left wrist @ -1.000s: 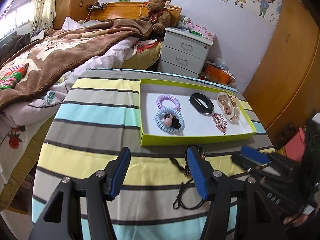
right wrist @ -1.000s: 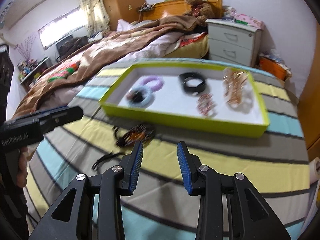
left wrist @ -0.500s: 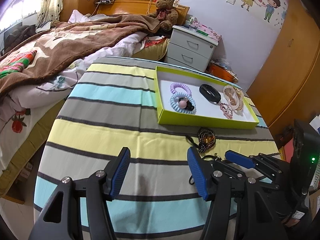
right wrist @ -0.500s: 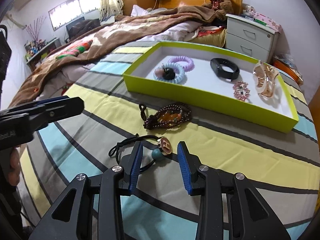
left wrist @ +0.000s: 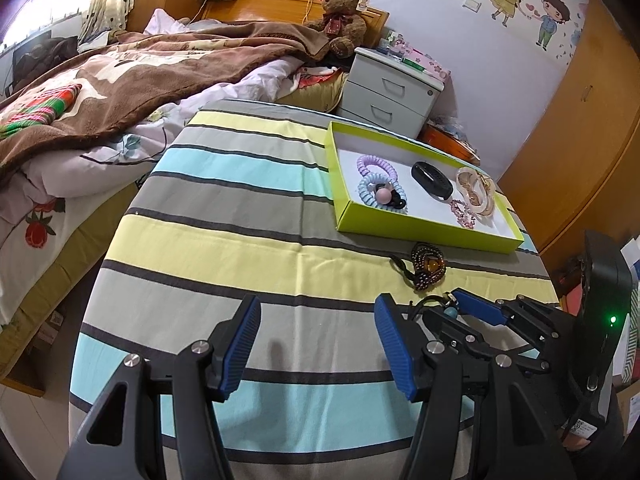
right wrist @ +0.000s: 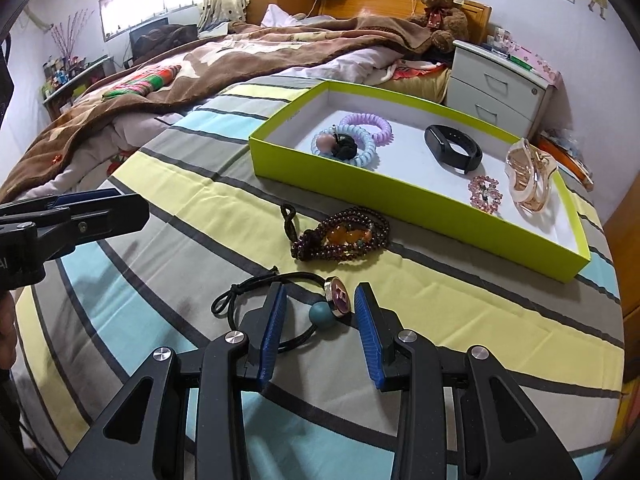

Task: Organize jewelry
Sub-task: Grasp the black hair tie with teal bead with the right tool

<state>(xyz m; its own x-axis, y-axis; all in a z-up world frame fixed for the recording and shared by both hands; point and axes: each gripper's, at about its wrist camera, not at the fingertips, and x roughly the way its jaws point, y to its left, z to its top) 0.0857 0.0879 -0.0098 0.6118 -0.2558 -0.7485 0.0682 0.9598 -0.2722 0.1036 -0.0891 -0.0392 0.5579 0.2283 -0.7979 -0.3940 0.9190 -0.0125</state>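
closing ribbed right jaws around round-beaded black cord hair tie (right wrist: 320, 312), untouched; left jaws released

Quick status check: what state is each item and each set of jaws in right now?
Left gripper: jaws open, nothing between them.
Right gripper: jaws closing around the hair tie, pads not yet touching.
Black hair tie: flat on the cloth, outside the tray.
Beaded bracelet: on the cloth, outside the tray.
Green tray: open, holding hair coils, a black band and clips.

Tray (right wrist: 352, 178) sits far on the tabletop (right wrist: 460, 300); bead bracelet (right wrist: 344, 236) just before it, corded hair tie (right wrist: 312, 304) nearer, between the right tongs (right wrist: 318, 322).
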